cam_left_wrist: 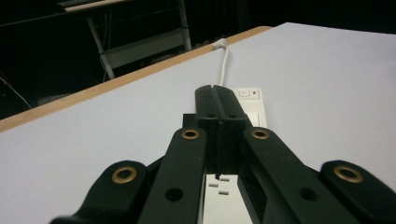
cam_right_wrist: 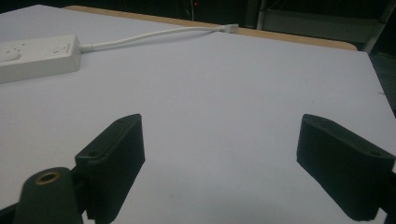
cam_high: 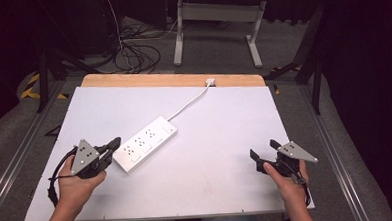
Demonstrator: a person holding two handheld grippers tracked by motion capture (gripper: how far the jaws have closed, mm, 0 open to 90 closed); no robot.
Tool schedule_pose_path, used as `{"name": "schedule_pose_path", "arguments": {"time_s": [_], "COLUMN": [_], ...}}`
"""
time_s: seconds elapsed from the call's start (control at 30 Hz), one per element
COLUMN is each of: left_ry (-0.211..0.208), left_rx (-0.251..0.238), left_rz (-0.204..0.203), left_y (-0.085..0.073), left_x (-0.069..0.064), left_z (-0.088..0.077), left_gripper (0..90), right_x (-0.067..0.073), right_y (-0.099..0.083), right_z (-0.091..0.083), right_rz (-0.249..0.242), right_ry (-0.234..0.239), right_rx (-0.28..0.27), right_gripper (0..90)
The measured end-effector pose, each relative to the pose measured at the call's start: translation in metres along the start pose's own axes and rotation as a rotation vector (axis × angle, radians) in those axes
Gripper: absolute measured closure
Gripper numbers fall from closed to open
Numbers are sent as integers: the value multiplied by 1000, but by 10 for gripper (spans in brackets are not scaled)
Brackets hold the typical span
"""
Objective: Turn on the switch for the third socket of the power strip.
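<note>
Two handheld grippers are working over one white table (cam_high: pixel 226 164), which is carrying a single white power strip (cam_high: pixel 145 143) and its one white cord (cam_high: pixel 188 103). The left gripper (cam_high: pixel 116 142) is sitting with its jaws pressed together, nothing between them, its tips hanging just above the near end of the power strip; in the left gripper view the closed jaws are lining up along the strip's length, with the switch end and a small red dot (cam_left_wrist: pixel 254 93) showing beyond the tips. The person's left hand (cam_high: pixel 77 183) is wrapping the gripper's body from behind, forearm coming in from the table's near edge, the grey three-cornered plate (cam_high: pixel 84 156) facing up. The right gripper (cam_high: pixel 265 151) is resting well apart from the power strip, toward the table's near right corner, its jaws spread wide and empty over bare tabletop. The right hand (cam_high: pixel 287 179) is gripping it from below, wrist angling in from the near edge. From the strip's far end the cord is curving away to a small white connector (cam_high: pixel 210 82) lying at the table's wooden far edge (cam_high: pixel 172 80). Beyond that edge, one white-legged table frame (cam_high: pixel 215 24) and a tangle of cables (cam_high: pixel 136 55) are sitting on grey floor.
</note>
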State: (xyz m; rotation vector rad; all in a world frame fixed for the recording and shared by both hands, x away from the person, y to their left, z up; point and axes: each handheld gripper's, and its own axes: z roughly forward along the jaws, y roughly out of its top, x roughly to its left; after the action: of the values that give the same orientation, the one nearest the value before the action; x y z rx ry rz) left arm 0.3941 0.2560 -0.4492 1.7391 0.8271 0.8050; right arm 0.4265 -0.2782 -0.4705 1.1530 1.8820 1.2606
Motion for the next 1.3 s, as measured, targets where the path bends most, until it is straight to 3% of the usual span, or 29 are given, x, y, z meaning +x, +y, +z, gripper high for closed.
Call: {"name": "schedule_pose_path", "arguments": {"time_s": [0.43,0.77,1.3], "left_ry": [-32,-66,-73], "left_rx": [36,57,115], "left_rz": [5,-26,-40], "left_y": [2,4,1], "left_x": [-5,-9,-12], "left_z": [4,8,20], "left_gripper": [899,898,898], "right_x": [1,2,3], "right_y": [0,1,1], "right_z": [2,3,5], "right_rz": [1,3,-3], "right_ry": [3,4,7], "right_rx": [2,1,6], "right_gripper": [156,157,159]}}
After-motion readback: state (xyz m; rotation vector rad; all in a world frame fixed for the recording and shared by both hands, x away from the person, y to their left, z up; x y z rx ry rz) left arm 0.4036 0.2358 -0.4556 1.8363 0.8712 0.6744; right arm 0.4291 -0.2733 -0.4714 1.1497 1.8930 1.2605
